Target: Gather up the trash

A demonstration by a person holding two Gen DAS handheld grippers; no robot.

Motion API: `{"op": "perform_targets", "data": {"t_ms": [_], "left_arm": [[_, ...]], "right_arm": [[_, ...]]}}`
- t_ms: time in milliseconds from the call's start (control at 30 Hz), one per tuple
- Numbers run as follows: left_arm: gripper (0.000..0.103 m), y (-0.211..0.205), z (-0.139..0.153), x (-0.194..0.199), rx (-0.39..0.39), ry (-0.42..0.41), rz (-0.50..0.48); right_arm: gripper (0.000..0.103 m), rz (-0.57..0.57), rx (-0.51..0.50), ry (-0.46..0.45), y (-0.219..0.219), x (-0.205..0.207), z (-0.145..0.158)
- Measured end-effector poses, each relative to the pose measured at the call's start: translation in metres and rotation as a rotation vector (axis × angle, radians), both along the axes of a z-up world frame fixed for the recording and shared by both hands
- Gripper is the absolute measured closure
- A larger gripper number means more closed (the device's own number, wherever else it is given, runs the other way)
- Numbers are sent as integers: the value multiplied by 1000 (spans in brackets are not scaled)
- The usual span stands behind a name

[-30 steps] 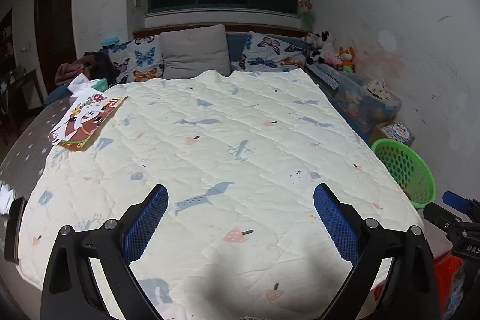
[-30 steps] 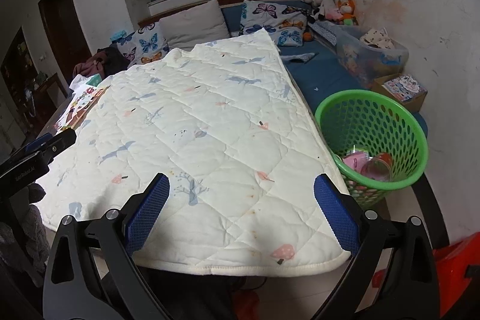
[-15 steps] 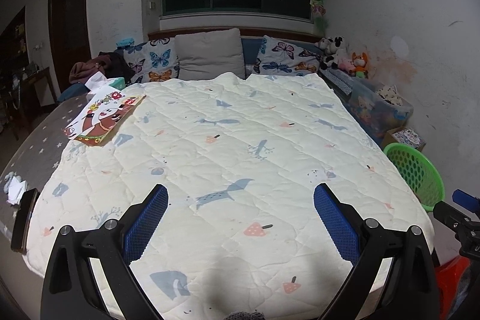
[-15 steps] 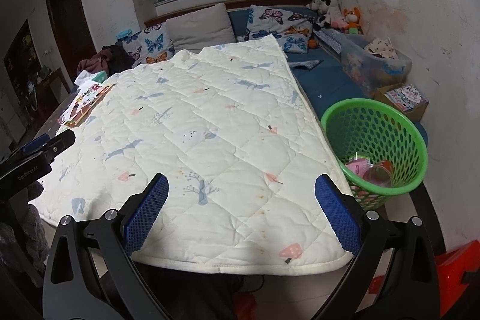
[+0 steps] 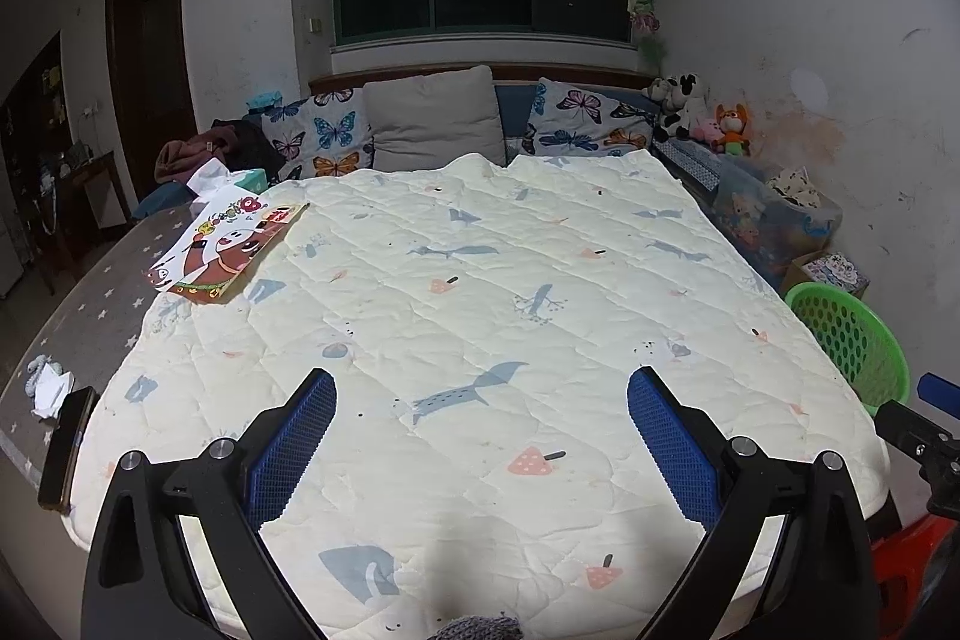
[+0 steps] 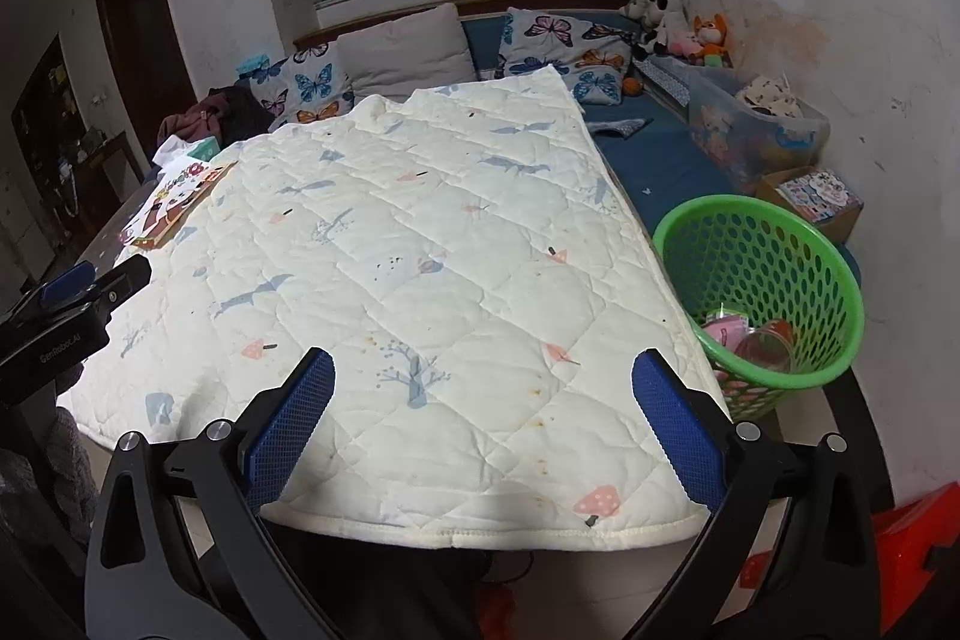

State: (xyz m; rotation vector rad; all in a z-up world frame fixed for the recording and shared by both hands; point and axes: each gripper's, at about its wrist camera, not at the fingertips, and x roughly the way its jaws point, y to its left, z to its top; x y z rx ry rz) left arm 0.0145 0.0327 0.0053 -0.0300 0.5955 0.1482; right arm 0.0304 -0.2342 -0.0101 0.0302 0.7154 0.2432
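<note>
Spreading wide, both grippers [image 5: 480,430] [image 6: 483,418] overlook quilted blanket [image 5: 480,280], perforated basket [image 6: 762,280].

A quilt [image 5: 480,292] covers most of the bed [image 5: 90,310]. On its far left corner lies a picture book [image 5: 225,244], with a tissue box [image 5: 249,178] just behind it. At the bed's left edge sit crumpled paper [image 5: 48,388] and, nearer, a phone [image 5: 63,448]. Pillows [image 5: 432,127] line the head, with plush toys [image 5: 696,112] to their right. Right of the bed stands a basket [image 6: 762,292] with trash [image 6: 750,334] in it; behind it sit a cardboard box [image 6: 810,196] and a storage bin [image 6: 750,130].
</note>
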Motion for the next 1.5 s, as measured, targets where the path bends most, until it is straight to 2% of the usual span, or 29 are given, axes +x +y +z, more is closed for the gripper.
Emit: {"op": "perform_targets", "data": {"t_ms": [900,1500], "left_arm": [[8,-1,0,-2,6,-6,6],[8,-14,-3,0,4,-7,-37]], "right_arm": [[4,13,-10,-9,3,-2,-4],[4,-14,-15,-11,-4,-3,-2]]}}
